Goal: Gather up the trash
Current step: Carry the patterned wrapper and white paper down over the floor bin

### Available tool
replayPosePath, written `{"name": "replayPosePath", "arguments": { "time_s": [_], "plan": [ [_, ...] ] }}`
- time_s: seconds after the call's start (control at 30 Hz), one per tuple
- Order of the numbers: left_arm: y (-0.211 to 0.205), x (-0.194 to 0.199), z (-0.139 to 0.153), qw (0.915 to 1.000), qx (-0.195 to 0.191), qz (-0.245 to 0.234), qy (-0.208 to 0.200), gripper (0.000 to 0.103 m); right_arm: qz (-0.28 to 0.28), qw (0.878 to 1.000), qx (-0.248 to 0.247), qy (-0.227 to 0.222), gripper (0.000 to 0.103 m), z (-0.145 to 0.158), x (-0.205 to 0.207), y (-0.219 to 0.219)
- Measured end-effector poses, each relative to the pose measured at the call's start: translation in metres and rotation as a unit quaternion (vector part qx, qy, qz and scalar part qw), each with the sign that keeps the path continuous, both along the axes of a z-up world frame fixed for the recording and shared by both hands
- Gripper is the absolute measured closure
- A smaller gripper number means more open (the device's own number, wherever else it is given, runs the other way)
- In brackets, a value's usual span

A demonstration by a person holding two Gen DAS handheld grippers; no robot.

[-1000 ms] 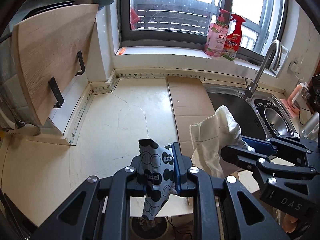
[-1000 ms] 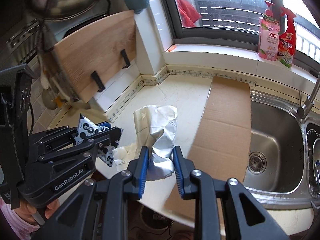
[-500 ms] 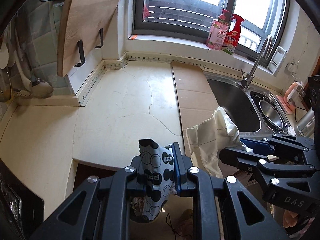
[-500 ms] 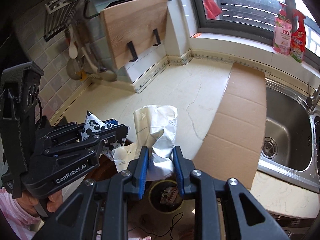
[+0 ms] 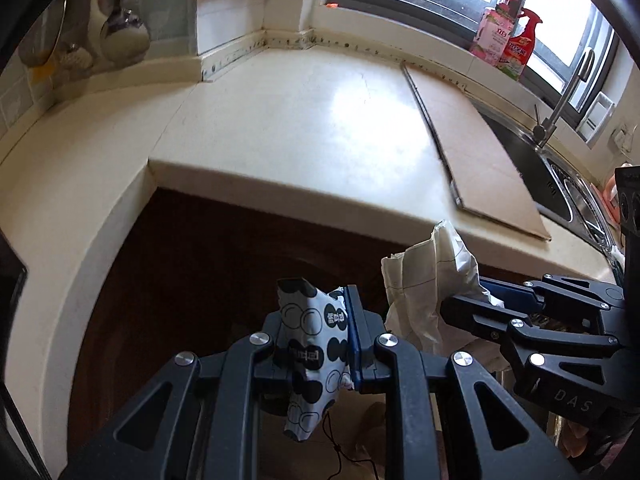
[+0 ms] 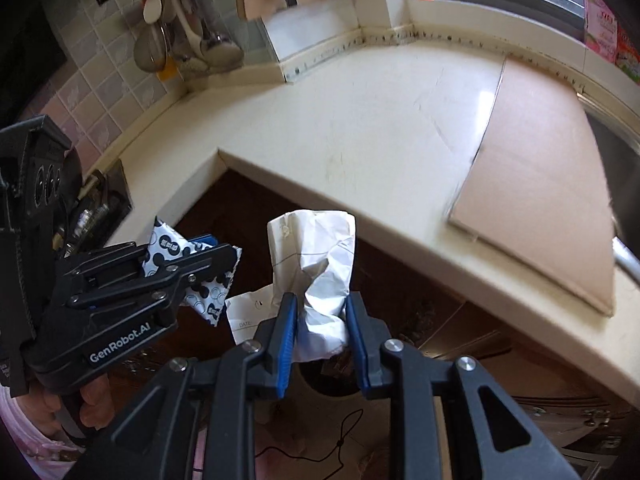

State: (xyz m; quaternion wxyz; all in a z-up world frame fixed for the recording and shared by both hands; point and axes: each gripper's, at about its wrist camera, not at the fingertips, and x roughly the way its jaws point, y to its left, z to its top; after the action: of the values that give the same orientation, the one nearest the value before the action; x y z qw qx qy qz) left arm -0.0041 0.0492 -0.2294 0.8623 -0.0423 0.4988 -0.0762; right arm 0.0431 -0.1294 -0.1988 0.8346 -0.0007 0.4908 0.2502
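My left gripper is shut on a white wrapper with black dots, which sticks up between the pads and hangs below them. In the right wrist view the same left gripper and dotted wrapper show at the left. My right gripper is shut on a crumpled white paper that rises above the blue pads. That crumpled paper and the right gripper appear at the right of the left wrist view. Both grippers hang below the counter edge, in front of the dark cabinet. A round bin opening shows dimly under the right gripper.
The cream counter carries a flat cardboard sheet. A steel sink and tap are at the right. Spray bottles stand on the sill. Utensils hang on the tiled wall. A hand holds the left gripper.
Both grippers have dropped from above the counter to below its front edge, still holding the wrapper and the paper. The dark cabinet front now fills the lower views.
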Motion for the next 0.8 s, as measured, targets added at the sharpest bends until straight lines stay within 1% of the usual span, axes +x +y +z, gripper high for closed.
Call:
{"name": "replayPosePath", "arguments": {
  "time_s": [0.1, 0.17, 0.23, 0.37, 0.53, 0.6, 0.8],
  "plan": [
    [0.010, -0.010, -0.048, 0.9999, -0.005, 0.012, 0.006, 0.086, 0.002, 1.000, -0.007, -0.001, 0.078, -0.038, -0.001, 0.008],
    [0.015, -0.013, -0.082, 0.9996, -0.013, 0.017, 0.019, 0.086, 0.003, 1.000, -0.010, 0.004, 0.078, -0.068, -0.001, 0.013],
    [0.019, -0.016, -0.114, 0.9992, -0.011, 0.022, 0.030, 0.086, 0.007, 1.000, -0.020, 0.010, 0.077, -0.099, -0.001, 0.019],
    [0.028, -0.019, -0.173, 0.9989, -0.010, 0.024, 0.039, 0.086, 0.018, 0.999, -0.035, 0.019, 0.077, -0.157, -0.001, 0.031],
    [0.039, -0.021, -0.234, 0.9984, -0.012, 0.030, 0.047, 0.086, 0.027, 0.998, -0.043, 0.034, 0.077, -0.217, 0.001, 0.044],
    [0.039, -0.020, -0.254, 0.9981, -0.009, 0.032, 0.053, 0.086, 0.030, 0.998, -0.048, 0.039, 0.077, -0.241, 0.001, 0.049],
    [0.042, -0.019, -0.309, 0.9973, -0.008, 0.030, 0.066, 0.085, 0.044, 0.996, -0.060, 0.051, 0.076, -0.295, 0.012, 0.061]
  ]
}}
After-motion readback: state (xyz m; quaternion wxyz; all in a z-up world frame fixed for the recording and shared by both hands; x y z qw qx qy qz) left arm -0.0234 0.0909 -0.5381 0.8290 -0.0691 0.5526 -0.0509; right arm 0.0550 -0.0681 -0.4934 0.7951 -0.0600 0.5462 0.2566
